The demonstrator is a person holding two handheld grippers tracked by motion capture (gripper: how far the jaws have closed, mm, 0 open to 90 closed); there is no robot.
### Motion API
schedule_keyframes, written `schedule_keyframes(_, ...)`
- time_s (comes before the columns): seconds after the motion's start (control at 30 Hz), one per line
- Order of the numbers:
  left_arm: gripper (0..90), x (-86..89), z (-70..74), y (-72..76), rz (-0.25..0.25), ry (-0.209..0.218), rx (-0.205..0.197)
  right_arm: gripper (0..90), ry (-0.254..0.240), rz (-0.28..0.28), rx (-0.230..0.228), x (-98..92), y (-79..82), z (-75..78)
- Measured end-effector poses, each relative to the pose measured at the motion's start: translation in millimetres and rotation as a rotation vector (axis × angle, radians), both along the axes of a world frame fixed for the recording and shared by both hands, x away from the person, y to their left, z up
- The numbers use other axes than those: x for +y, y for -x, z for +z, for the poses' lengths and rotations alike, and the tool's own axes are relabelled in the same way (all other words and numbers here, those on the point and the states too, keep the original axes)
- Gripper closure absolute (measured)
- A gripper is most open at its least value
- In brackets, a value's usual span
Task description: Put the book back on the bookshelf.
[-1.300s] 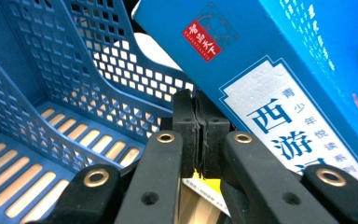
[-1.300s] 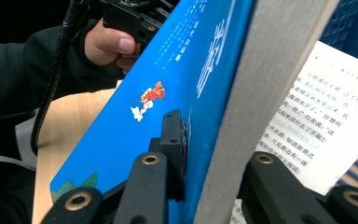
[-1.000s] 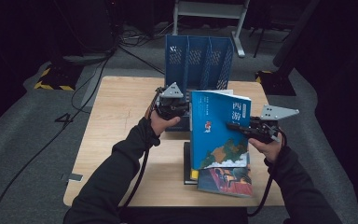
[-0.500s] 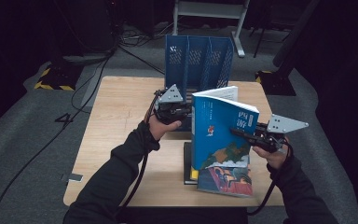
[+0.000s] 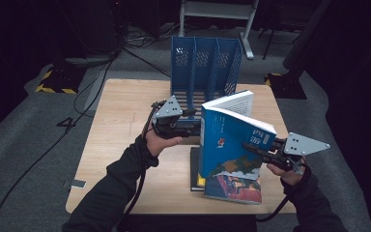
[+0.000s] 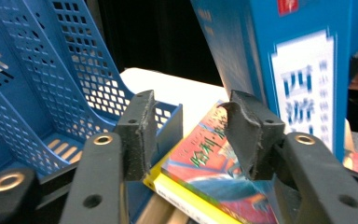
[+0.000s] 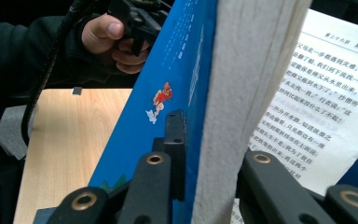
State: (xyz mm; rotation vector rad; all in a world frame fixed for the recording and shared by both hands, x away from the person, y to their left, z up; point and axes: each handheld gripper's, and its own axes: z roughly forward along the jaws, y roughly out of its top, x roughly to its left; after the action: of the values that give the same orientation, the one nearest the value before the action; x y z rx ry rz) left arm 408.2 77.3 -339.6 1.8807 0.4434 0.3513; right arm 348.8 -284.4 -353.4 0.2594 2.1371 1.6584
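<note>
Standing nearly upright at the right of the bench (image 5: 125,125), the blue book (image 5: 227,140) is clamped at its right edge by the right tool (image 5: 251,146), its cover facing near and its white pages fanning open at the top. It rises over a small stack of books (image 5: 232,186) lying flat. The left tool (image 5: 193,121), just left of the book, has just been opening its jaws, which hold nothing; a blue file rack (image 5: 205,72) stands behind.

From the left tool view, the jaws stand apart and empty before the rack (image 6: 37,93), the stack (image 6: 205,168) and the book (image 6: 298,70) with its white label.

From the right tool view, the jaws pinch the book's cover (image 7: 168,107) and page block; printed text shows at right.
</note>
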Motion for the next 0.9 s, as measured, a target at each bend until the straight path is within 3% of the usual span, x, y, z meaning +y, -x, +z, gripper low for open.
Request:
schedule_keyframes(0.17,36.2,7.6,-4.8,9.7,-0.016,-0.032,0.011,78.7,-0.003,0.005,-0.011,-1.5,5.5,-1.1)
schedule_keyframes(0.4,26.4,2.1,-14.2,32.0,-0.102,-0.06,0.039,78.6,-0.002,0.01,-0.018,-2.6,8.8,-1.8)
schedule_keyframes(0.57,26.1,-15.8,-20.8,40.2,-0.146,-0.052,0.061,78.6,-0.001,0.015,-0.021,-3.0,11.0,-1.7)
schedule_keyframes(0.9,28.5,-52.1,-18.9,27.9,-0.188,0.03,0.056,78.1,0.009,0.033,-0.035,-4.7,14.3,-1.7)
